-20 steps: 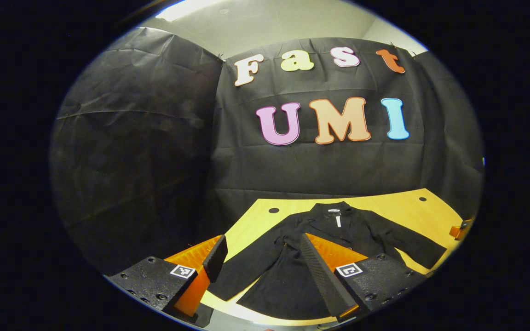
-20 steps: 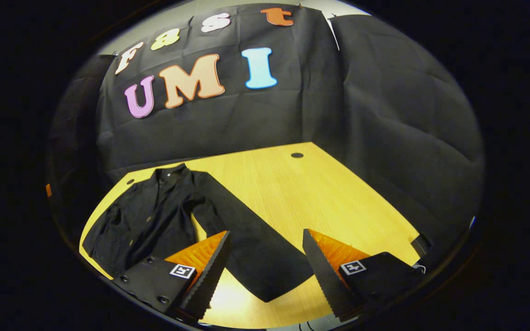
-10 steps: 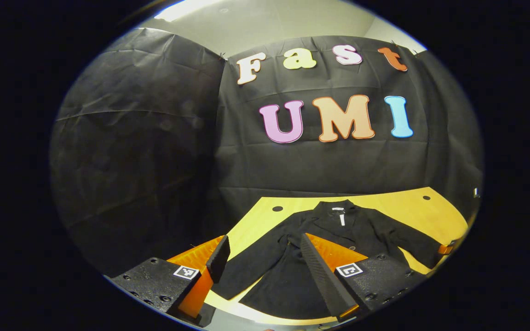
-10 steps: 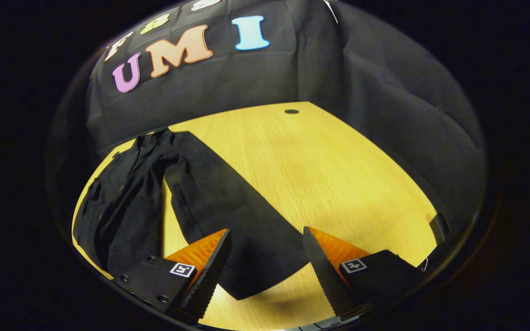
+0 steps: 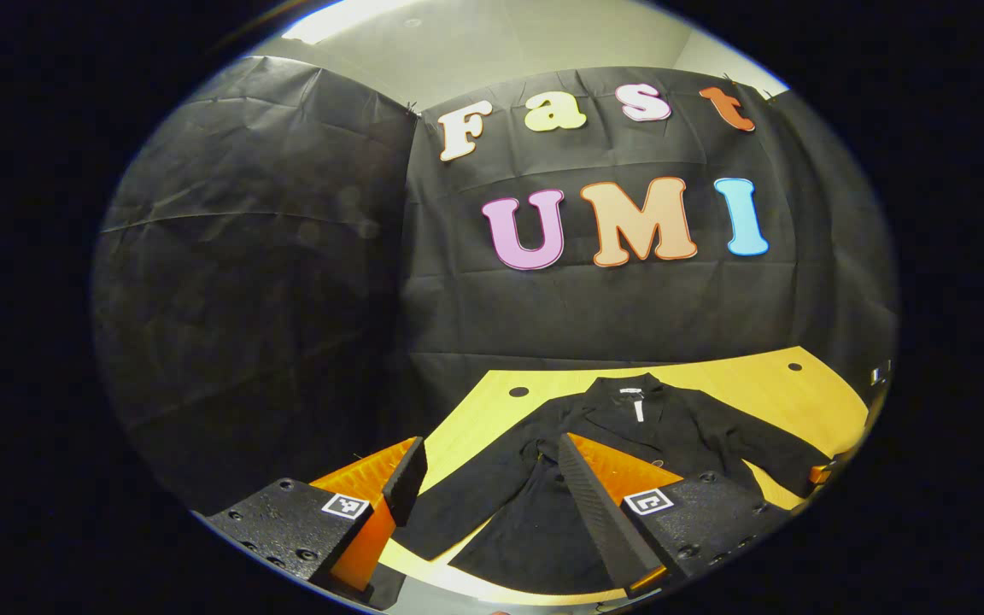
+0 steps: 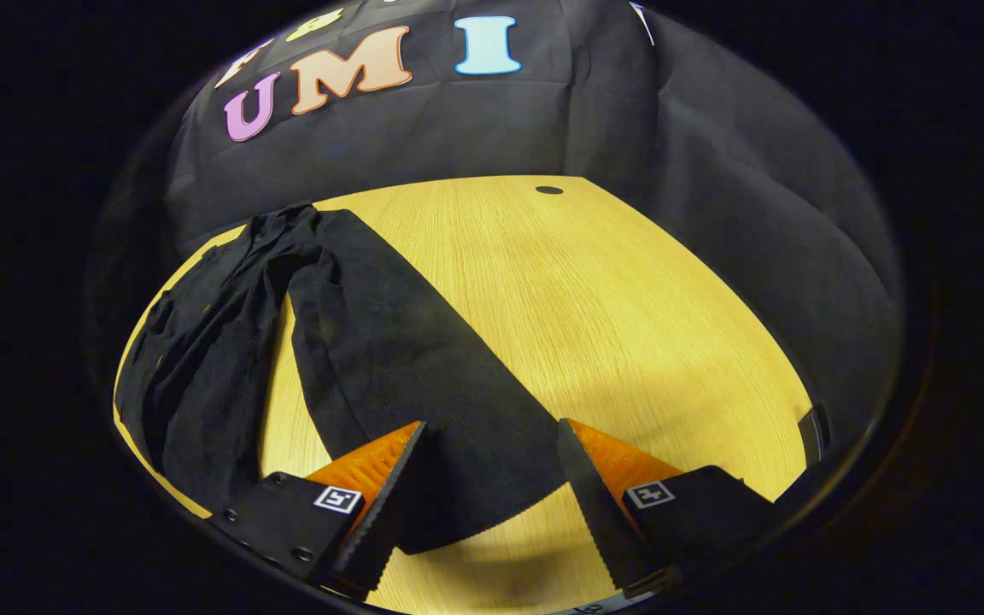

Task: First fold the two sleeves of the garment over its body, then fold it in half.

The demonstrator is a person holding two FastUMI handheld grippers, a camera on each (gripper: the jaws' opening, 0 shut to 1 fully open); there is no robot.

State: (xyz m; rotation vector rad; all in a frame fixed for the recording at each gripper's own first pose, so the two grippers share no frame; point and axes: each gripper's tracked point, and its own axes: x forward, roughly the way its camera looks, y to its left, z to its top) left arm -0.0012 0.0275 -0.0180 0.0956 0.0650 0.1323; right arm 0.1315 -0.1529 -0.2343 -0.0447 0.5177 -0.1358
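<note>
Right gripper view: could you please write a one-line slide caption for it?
Open right gripper poised over the cuff of the black jacket's outstretched sleeve on the yellow table.

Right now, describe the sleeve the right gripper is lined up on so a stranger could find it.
On the yellow wooden table lies a black jacket, spread flat. One sleeve runs out from its shoulder over bare wood, and its cuff end sits between the open fingers of the right gripper. Unlike the bunched body beside it, it is one smooth, broad strip.
</note>
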